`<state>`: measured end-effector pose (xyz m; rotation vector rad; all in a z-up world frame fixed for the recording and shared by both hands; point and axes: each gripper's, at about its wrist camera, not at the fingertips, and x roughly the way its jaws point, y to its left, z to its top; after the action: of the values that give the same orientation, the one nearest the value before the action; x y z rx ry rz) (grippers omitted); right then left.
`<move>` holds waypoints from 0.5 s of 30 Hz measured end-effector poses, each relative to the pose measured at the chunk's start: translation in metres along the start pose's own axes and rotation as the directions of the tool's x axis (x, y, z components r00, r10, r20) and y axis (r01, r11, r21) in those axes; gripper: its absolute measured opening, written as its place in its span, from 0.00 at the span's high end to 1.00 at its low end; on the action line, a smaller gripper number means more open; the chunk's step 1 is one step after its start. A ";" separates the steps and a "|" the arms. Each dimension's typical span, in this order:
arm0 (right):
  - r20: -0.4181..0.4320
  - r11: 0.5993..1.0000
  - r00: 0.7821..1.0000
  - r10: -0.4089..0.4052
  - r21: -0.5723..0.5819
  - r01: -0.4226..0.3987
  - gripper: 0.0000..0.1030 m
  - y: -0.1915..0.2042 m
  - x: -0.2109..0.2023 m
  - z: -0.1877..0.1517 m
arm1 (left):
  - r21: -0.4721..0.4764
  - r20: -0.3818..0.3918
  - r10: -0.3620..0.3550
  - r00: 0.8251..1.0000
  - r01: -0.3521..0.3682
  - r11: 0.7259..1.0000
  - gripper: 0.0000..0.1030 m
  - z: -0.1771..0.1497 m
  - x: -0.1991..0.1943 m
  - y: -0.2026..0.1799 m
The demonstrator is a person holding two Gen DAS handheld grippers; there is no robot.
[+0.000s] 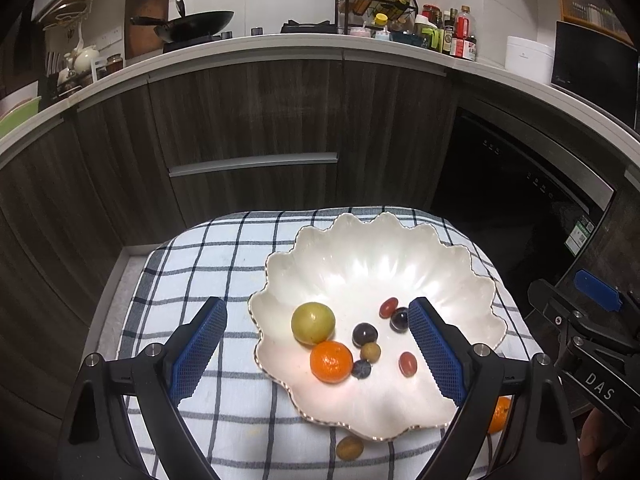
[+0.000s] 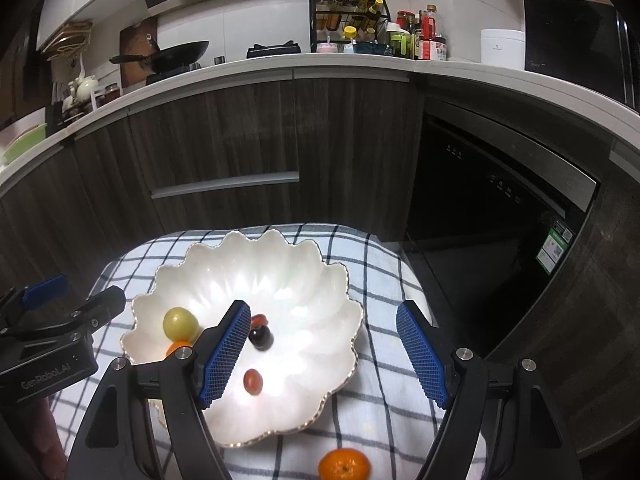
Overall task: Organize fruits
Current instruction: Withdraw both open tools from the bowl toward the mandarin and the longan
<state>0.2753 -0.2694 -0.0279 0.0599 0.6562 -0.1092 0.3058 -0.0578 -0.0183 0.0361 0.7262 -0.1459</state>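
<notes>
Both the left gripper (image 1: pixel 318 350) and the right gripper (image 2: pixel 320 354) hover with fingers spread, grasping nothing. Most fruit lies in the scalloped white ceramic bowl (image 1: pixel 400 248); the loose orange mandarin (image 2: pixel 344 465) sits on the checked cloth (image 2: pixel 384 276) beside it (a small brownish-green fruit (image 1: pixel 349 447) too). Lower the right gripper astride the mandarin, then squeeze gently.

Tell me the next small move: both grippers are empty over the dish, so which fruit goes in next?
Probably lower the right gripper onto the mandarin lying on the checked cloth just outside the scalloped white dish. The gripper is open with nothing in it, and that fruit sits nearest it. A small brownish fruit also waits outside the rim, closer to the open left gripper.
</notes>
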 end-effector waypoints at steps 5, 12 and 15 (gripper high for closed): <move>0.008 1.000 1.000 -0.014 0.002 0.014 0.26 -0.001 -0.009 -0.008 | 0.015 -0.007 0.004 1.000 -0.003 1.000 0.10 -0.010 -0.008 -0.004; 0.007 0.999 0.999 -0.045 0.011 0.045 0.26 -0.009 -0.020 -0.023 | 0.034 -0.023 0.006 1.000 -0.005 0.999 0.08 -0.028 -0.014 -0.011; 0.001 0.999 0.999 -0.051 0.016 0.051 0.26 -0.013 -0.023 -0.031 | 0.036 -0.031 0.001 1.000 0.000 0.999 0.08 -0.034 -0.016 -0.013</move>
<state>0.2365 -0.2774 -0.0384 0.0583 0.6560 -0.1632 0.2701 -0.0657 -0.0331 0.0734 0.7547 -0.1588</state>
